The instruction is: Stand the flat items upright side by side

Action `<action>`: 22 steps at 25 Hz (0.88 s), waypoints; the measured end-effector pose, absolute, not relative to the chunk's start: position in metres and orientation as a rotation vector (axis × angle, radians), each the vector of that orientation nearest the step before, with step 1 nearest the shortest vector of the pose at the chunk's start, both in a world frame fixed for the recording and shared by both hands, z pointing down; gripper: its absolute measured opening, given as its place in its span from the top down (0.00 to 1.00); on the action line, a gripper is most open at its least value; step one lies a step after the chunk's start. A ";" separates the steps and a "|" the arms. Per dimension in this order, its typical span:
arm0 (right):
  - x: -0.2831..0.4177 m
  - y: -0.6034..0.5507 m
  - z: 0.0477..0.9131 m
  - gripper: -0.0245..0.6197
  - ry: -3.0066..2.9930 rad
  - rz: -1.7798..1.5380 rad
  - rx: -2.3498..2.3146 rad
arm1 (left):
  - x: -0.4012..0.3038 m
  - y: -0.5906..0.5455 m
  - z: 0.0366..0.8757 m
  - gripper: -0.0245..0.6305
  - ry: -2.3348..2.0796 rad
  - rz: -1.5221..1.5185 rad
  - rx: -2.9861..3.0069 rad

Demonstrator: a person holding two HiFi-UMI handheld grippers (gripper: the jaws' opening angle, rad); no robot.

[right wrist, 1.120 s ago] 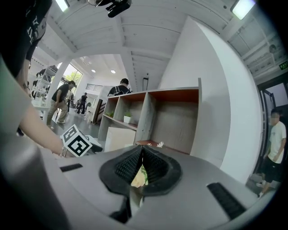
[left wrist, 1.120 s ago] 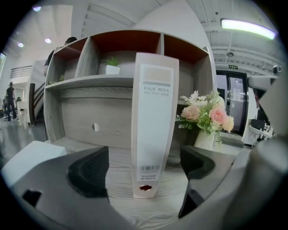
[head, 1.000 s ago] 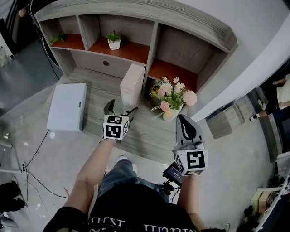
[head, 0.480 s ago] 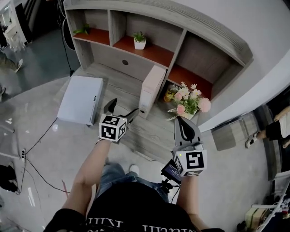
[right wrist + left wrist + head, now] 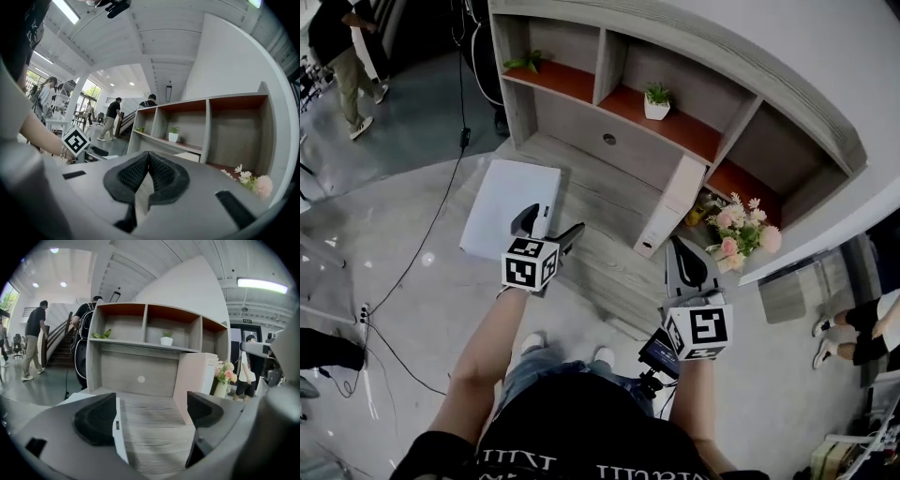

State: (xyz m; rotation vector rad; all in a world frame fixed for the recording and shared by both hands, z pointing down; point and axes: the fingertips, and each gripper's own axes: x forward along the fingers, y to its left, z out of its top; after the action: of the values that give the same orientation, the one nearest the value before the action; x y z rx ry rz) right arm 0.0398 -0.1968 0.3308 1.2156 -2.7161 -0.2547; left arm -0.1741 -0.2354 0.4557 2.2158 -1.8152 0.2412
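A flat white box (image 5: 508,207) lies on the low wooden platform (image 5: 600,246), left of a pale pink box (image 5: 672,204) that stands upright near the shelf unit. My left gripper (image 5: 550,231) hovers over the near right edge of the flat white box (image 5: 117,427), its jaws open with nothing between them; the pink box (image 5: 199,379) is ahead to the right. My right gripper (image 5: 682,264) hangs over the platform's front, below the pink box, with its jaws shut and empty (image 5: 148,174).
A wooden shelf unit (image 5: 675,103) with small potted plants (image 5: 656,99) backs the platform. A vase of flowers (image 5: 739,231) stands right of the pink box. Cables (image 5: 412,272) trail over the floor at left. People walk at the far left (image 5: 349,47) and stand at the right (image 5: 853,328).
The view has swung to the left, so the shelf and both boxes sit further right in the frame. My left gripper now lies over the flat white box's edge. Both grippers keep their jaw state.
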 end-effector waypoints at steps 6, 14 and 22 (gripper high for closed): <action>-0.028 -0.194 0.332 0.94 -2.716 -0.244 1.211 | -0.253 -0.227 0.462 0.24 -1.813 0.261 2.186; -0.100 -0.189 0.349 0.94 -2.677 -0.226 1.217 | -0.348 -0.224 0.487 0.24 -1.790 0.295 2.143; -0.138 -0.193 0.375 0.94 -2.618 -0.204 1.217 | -0.431 -0.229 0.529 0.27 -1.785 0.344 2.036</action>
State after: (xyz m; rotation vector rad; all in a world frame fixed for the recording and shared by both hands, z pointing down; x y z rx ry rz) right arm -0.1378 -0.1932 0.3751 1.2169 -2.6180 -0.2040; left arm -0.4309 -0.2293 0.5288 2.0361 -1.7849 0.3435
